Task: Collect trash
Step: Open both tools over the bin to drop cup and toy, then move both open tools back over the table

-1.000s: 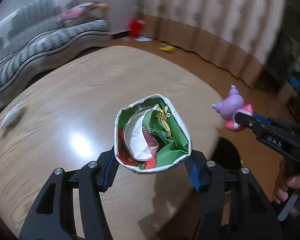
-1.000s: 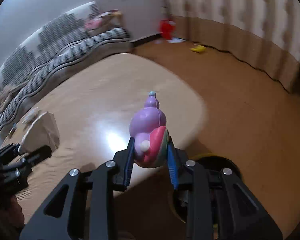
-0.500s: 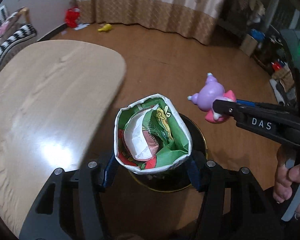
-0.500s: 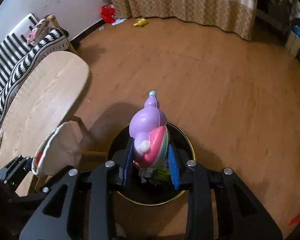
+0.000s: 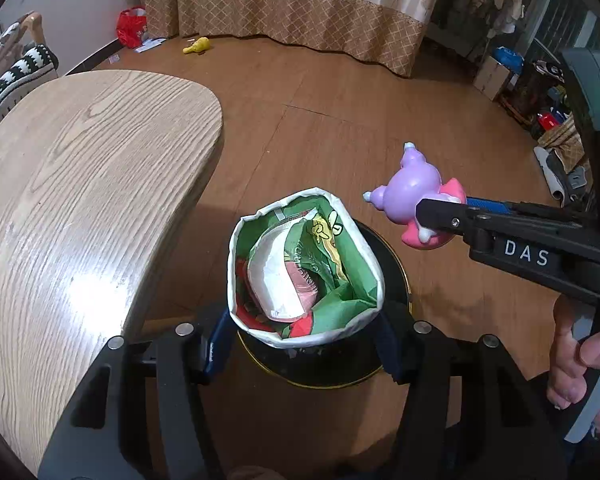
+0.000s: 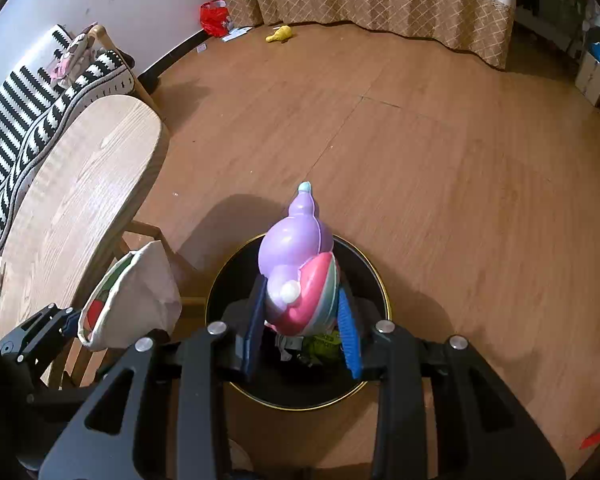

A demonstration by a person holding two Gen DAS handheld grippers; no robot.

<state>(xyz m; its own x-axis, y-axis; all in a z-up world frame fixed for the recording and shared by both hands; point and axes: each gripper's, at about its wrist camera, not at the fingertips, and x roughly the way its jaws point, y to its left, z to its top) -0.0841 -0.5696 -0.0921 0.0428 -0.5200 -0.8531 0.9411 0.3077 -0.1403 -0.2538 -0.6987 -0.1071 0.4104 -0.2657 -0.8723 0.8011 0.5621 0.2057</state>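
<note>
The left gripper (image 5: 304,344) clamps the paper cup (image 5: 300,268) and the right gripper (image 6: 300,320) barely pinches the toy (image 6: 296,272), both over the bin (image 6: 376,280); I judge releasing comes next.

Rounded light-oak wooden table (image 5: 80,184) with a ceiling-light glare on its top, brown wood-plank floor (image 6: 440,152) beside it, beige patterned curtain (image 5: 292,8) beyond, black-and-white striped sofa (image 6: 24,120) behind, white wall (image 6: 132,4) above.
</note>
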